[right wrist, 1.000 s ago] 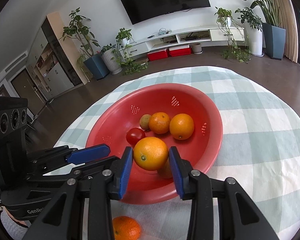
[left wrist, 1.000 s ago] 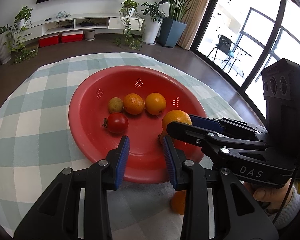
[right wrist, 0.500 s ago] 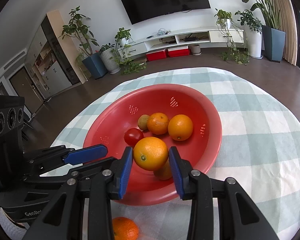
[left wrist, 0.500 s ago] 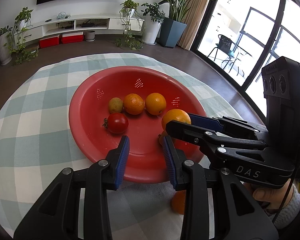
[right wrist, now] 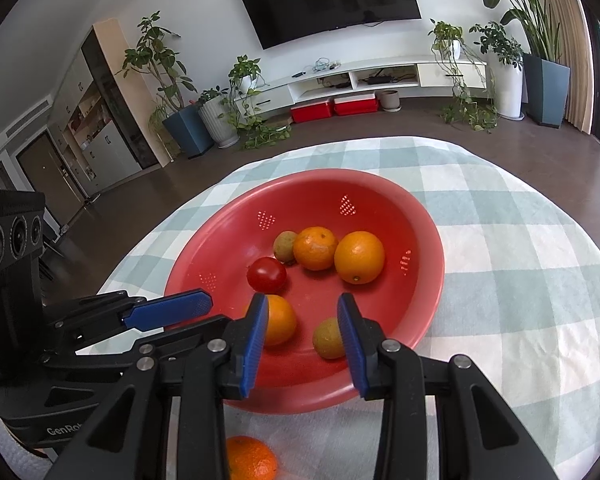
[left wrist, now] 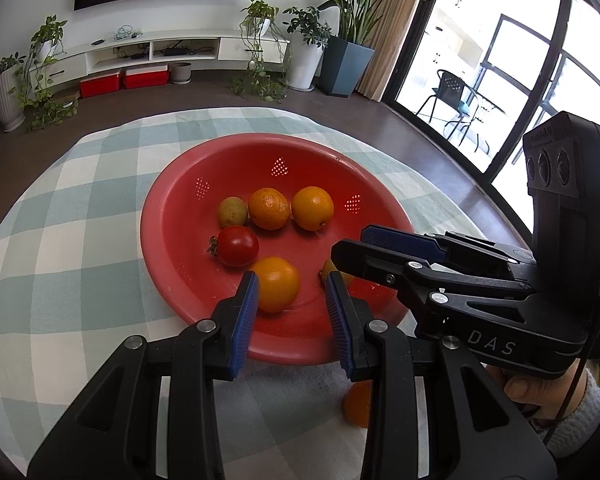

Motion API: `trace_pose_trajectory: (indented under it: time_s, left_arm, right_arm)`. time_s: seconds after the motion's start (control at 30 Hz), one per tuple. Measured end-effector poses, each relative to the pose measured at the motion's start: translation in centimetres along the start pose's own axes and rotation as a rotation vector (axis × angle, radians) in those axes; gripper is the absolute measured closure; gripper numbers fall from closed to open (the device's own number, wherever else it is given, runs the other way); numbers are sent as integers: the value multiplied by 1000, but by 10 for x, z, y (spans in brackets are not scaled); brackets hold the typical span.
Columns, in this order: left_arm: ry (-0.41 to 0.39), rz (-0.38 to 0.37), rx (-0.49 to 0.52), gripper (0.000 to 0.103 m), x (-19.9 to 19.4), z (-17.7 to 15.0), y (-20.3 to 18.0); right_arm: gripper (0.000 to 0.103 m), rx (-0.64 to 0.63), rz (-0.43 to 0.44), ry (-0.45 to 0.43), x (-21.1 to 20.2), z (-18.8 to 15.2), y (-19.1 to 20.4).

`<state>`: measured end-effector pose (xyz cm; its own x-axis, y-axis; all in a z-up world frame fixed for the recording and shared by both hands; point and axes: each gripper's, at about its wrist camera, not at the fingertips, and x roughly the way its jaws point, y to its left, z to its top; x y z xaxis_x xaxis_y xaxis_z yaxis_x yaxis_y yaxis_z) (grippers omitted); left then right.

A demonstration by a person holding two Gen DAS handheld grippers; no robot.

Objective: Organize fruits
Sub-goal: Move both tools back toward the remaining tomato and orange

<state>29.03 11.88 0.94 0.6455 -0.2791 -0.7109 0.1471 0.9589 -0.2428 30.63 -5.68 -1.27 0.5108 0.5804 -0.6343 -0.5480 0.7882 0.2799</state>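
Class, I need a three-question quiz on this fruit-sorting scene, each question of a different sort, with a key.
1. How many fruits lie inside the red bowl?
2. True or false: the right gripper is clamped on a fruit.
3. Where does the orange outside the bowl lie? A: on the tablecloth, at the near side of the bowl. B: on the floor. C: on the white shelf under the television.

Key: 1: six. 2: false, its jaws stand apart with nothing between them. 3: A.
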Motion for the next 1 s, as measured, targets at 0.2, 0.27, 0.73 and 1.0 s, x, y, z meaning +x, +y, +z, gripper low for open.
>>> trace_pose_trajectory:
  time_s: [0.2,0.27,0.73,1.0]
  left_arm:
    - [-2,5,3,71,0,0,1]
    - [-4,8,5,71,0,1,3]
    - [-12,19,7,70,0,0,3]
    - [-27,25,7,69,-6,-1,-1]
  right_arm:
    - [63,-3,-4,-1,0,1,1]
    - [63,-5,-6,-2,-1,0,2]
    - [63,-12,-7,-10,-3,-1,3]
    - [63,-19,-13,-20,-9,-7,7]
